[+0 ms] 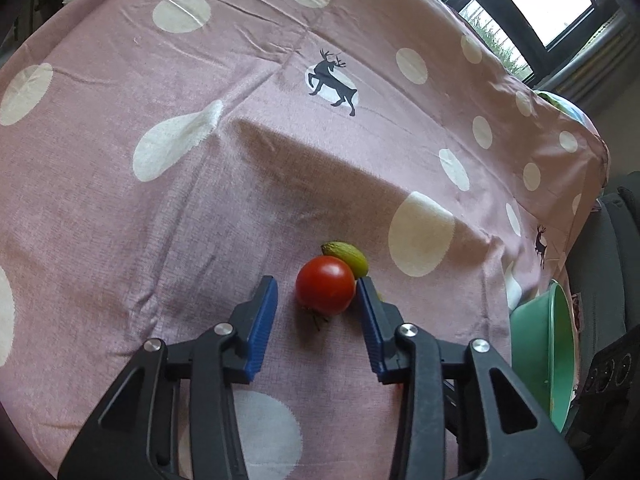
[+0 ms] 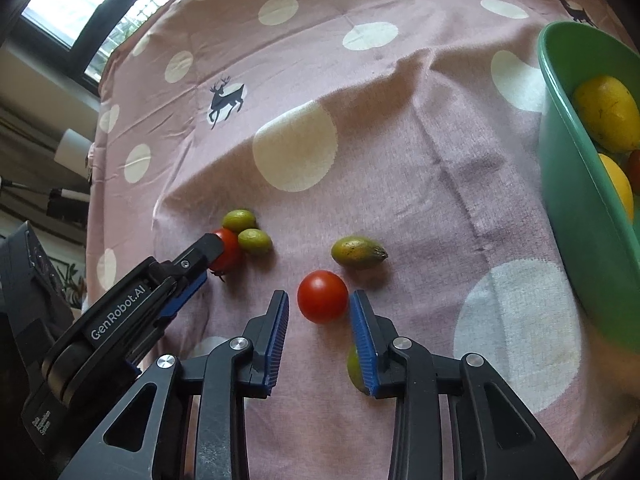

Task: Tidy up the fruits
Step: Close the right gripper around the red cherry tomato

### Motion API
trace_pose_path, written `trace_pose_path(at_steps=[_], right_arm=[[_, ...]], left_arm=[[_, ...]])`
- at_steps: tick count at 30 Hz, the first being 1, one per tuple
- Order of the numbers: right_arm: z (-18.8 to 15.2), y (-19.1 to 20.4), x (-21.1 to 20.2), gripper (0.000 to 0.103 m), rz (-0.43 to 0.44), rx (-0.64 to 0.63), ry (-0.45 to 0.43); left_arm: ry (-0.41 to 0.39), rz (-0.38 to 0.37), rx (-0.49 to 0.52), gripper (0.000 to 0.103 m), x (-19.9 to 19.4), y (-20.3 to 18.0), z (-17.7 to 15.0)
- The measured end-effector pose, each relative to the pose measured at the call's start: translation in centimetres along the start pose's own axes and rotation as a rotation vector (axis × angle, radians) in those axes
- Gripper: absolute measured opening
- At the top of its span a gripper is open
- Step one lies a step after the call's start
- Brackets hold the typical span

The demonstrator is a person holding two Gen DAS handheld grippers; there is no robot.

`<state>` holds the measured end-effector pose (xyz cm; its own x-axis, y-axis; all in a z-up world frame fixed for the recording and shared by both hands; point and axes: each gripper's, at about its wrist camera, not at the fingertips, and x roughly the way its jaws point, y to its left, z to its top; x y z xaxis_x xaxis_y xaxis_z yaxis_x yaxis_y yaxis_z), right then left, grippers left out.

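Observation:
In the left wrist view my left gripper (image 1: 316, 292) is open around a red tomato (image 1: 325, 285) on the pink cloth; a green fruit (image 1: 346, 258) lies just behind it. In the right wrist view my right gripper (image 2: 319, 306) is open around another red tomato (image 2: 322, 296). A green-yellow oblong fruit (image 2: 358, 253) lies beyond it. A green fruit (image 2: 354, 366) is half hidden behind the right finger. The left gripper (image 2: 212, 250) shows at the left by its tomato (image 2: 229, 252) and two green fruits (image 2: 239, 220) (image 2: 255, 241).
A green bowl (image 2: 576, 208) at the right holds yellow lemons (image 2: 608, 118) and something red; it also shows in the left wrist view (image 1: 556, 360). The pink dotted tablecloth (image 1: 200, 200) covers the table. A window (image 1: 544, 4) is beyond the far edge.

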<state>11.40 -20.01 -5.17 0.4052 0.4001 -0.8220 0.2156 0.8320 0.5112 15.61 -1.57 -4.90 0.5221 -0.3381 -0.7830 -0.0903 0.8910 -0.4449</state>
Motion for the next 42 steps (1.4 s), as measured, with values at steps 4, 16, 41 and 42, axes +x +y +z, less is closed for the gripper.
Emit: trace_pose_path(at_steps=[4, 16, 41, 42], right_arm=[[0.0, 0.1, 0.5, 0.034, -0.010, -0.005, 0.016], [-0.1, -0.1, 0.7, 0.028, -0.006, 0.003, 0.026], [0.6, 0.1, 0.3, 0.028, -0.023, 0.001, -0.052], [0.6, 0.1, 0.3, 0.028, -0.023, 0.000, -0.053]], left_arm=[[0.004, -0.013, 0.008, 0.031, 0.1, -0.2, -0.1], [-0.005, -0.008, -0.002, 0.029, -0.1, -0.1, -0.2], [0.007, -0.002, 0.016, 0.030, 0.0, -0.4, -0.8], [0.009, -0.004, 0.014, 0.030, 0.0, -0.4, -0.9]])
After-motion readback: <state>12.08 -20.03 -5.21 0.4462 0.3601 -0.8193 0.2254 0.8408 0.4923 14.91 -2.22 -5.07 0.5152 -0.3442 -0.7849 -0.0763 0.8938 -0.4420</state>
